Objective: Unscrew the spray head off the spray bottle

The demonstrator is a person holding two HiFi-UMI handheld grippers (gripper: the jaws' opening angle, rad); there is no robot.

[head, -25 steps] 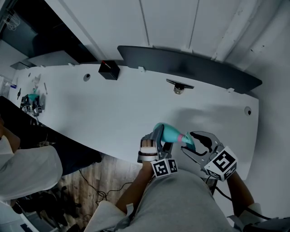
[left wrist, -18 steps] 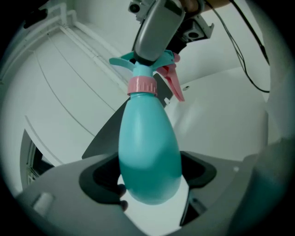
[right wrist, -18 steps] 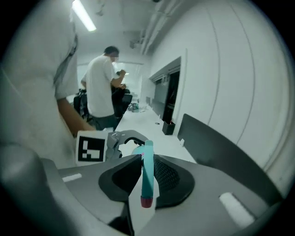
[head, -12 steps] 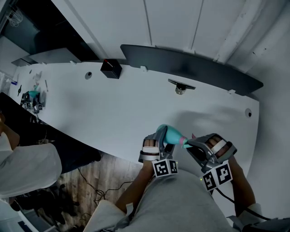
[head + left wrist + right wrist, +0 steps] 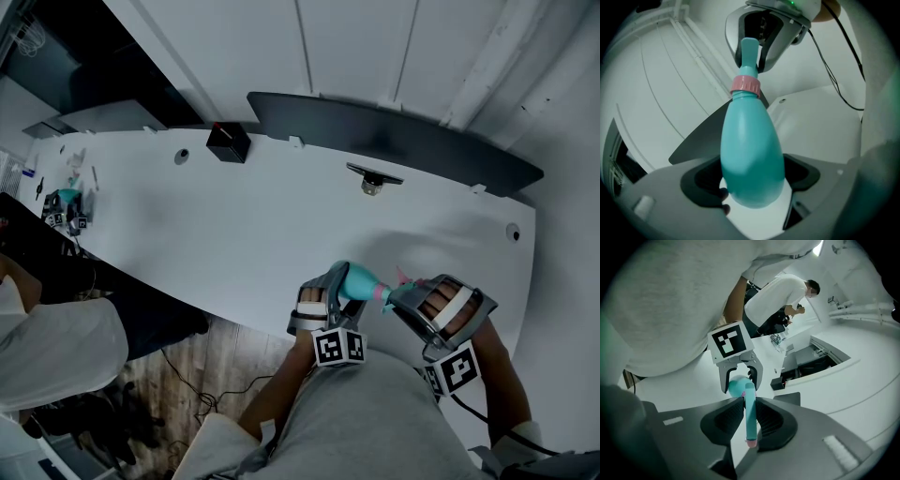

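A teal spray bottle (image 5: 357, 279) is held in the air over the near edge of the white table (image 5: 234, 220), lying roughly level. My left gripper (image 5: 335, 283) is shut on its fat body (image 5: 752, 154). A pink collar (image 5: 746, 86) joins the body to the slim teal spray head (image 5: 749, 50). My right gripper (image 5: 401, 287) has just been closing, and its jaws now pinch the spray head (image 5: 749, 416) between the pads. From the right gripper view, the left gripper (image 5: 739, 380) is seen clasping the bottle's far end.
A black box (image 5: 228, 142) and a small metal fitting (image 5: 372, 179) sit at the table's far side, below a dark curved panel (image 5: 394, 141). Another person in a white top (image 5: 52, 352) stands at the left, near a small teal item (image 5: 66, 199).
The right gripper has rolled over, so its marker cube swung from the right side to underneath. Its jaws went from wide apart to pinched on the spray head. The left gripper stayed put.
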